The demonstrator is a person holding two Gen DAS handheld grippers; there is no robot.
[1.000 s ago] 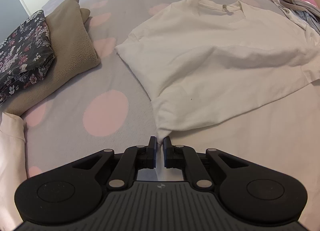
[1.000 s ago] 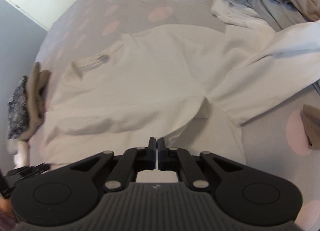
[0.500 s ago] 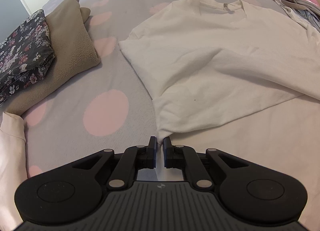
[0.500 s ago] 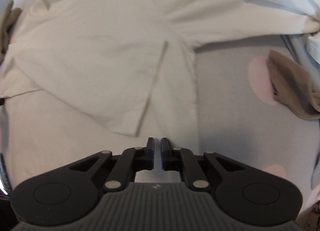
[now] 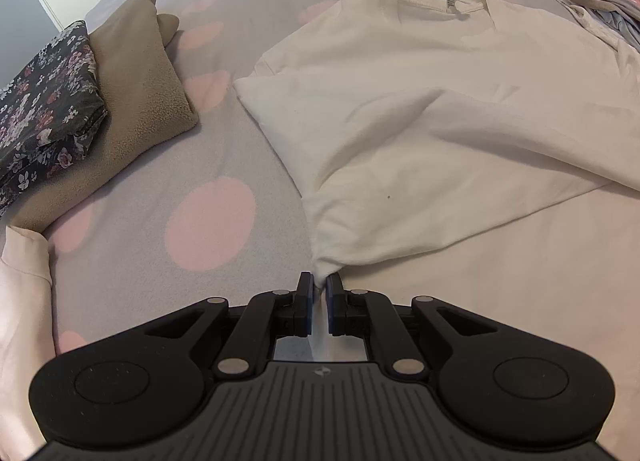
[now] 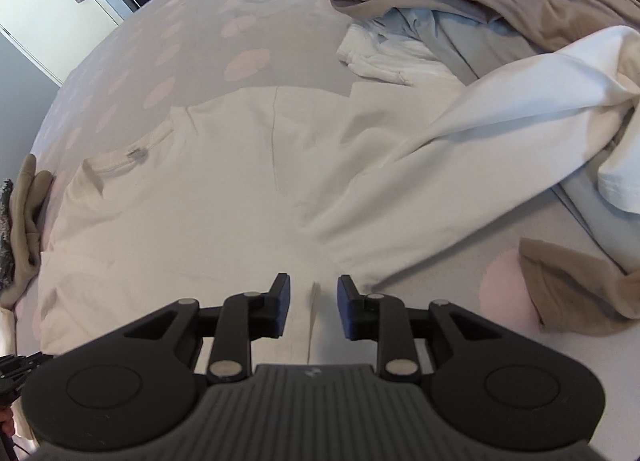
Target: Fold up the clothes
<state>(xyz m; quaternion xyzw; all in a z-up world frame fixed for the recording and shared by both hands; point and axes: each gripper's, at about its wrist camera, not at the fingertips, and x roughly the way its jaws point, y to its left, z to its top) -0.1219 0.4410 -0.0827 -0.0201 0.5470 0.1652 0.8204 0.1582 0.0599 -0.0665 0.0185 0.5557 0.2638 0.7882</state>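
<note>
Left gripper (image 5: 318,286) pinched tight on a gathered corner of the white T-shirt (image 5: 440,109), fabric bunched to a peak between the blue pads. Right gripper (image 6: 313,293) opening, jaws parted over flat cloth near the hem; a low ridge of fabric lying between them, nothing pressed. Shirt spread across the polka-dot bedspread (image 5: 208,217), collar and label at the far side, lower part turned up over the body. Probably thin, light cotton: limp, no stiffness, likely to sag and drag from a single pinch, not fragile. Best hold judged at corners, hem or seams, two points at once. Folded tan fleece (image 5: 144,101) and floral cloth (image 5: 44,109) off to the left; heap of unfolded garments (image 6: 480,21) beyond on the right.
</note>
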